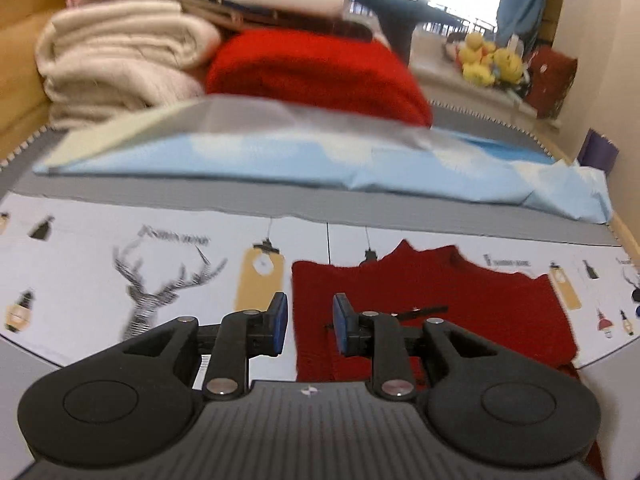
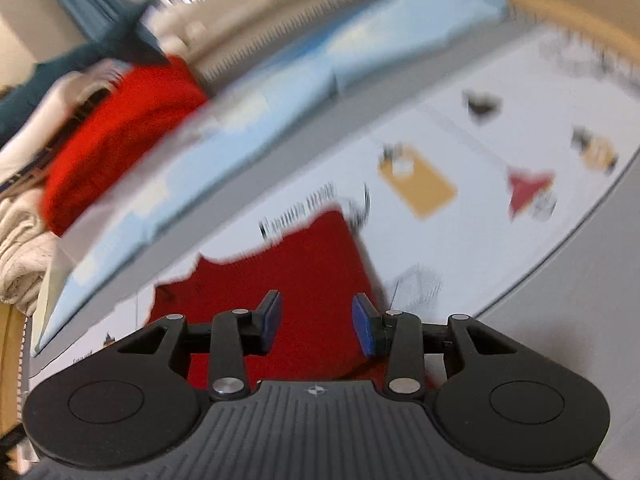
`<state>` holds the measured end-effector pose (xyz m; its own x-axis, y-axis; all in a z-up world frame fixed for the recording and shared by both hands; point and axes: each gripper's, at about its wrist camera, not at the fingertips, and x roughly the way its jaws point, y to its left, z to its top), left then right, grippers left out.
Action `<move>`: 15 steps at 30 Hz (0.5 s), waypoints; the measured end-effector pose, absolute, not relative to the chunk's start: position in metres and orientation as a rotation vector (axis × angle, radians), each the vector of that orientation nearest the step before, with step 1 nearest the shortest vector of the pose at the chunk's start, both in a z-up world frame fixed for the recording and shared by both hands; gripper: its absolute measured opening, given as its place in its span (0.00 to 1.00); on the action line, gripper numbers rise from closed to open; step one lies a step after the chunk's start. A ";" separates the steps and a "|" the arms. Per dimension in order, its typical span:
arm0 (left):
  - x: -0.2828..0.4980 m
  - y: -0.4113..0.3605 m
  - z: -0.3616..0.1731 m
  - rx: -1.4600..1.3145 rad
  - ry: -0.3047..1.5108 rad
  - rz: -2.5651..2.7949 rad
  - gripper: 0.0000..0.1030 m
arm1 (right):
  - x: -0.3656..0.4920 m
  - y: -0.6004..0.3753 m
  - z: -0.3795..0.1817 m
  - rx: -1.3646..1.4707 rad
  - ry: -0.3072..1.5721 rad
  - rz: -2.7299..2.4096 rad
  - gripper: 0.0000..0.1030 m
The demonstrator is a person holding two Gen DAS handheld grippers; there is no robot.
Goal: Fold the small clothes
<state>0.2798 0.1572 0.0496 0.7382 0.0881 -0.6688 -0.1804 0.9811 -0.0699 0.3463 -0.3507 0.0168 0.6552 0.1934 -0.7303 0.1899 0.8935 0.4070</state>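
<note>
A small dark red knitted garment [image 1: 432,304] lies flat on the white printed tablecloth [image 1: 120,248]. My left gripper [image 1: 310,326] is open just above the garment's left edge, empty. In the blurred right wrist view the same garment [image 2: 304,280] lies under my right gripper [image 2: 316,324], which is open and empty above the garment's right part. A dark mark, maybe a tag or zip, shows on the garment [image 1: 420,312].
A light blue flat package [image 1: 320,160] lies behind the cloth on a grey mat [image 1: 240,196]. Behind it is a pile of folded clothes: cream knit [image 1: 120,68], bright red knit [image 1: 320,72]. Yellow soft toys [image 1: 492,64] sit far right. A wooden edge [image 1: 16,8] is at the left.
</note>
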 end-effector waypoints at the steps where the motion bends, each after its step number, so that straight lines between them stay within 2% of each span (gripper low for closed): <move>1: 0.267 0.156 0.063 -0.130 0.724 0.136 0.27 | 0.335 -0.351 0.031 0.458 0.819 0.007 0.40; 5: 0.201 0.149 0.099 -0.106 0.675 0.075 0.27 | 0.286 -0.361 0.079 0.463 0.709 0.063 0.40; 8: 0.146 0.146 0.103 -0.082 0.661 0.065 0.27 | 0.247 -0.372 0.109 0.469 0.654 0.115 0.40; 11: 0.092 0.152 0.085 -0.129 0.685 0.046 0.26 | 0.193 -0.396 0.128 0.485 0.580 0.122 0.40; 15: 0.045 0.159 0.041 -0.187 0.762 0.066 0.24 | 0.128 -0.426 0.116 0.436 0.539 0.095 0.40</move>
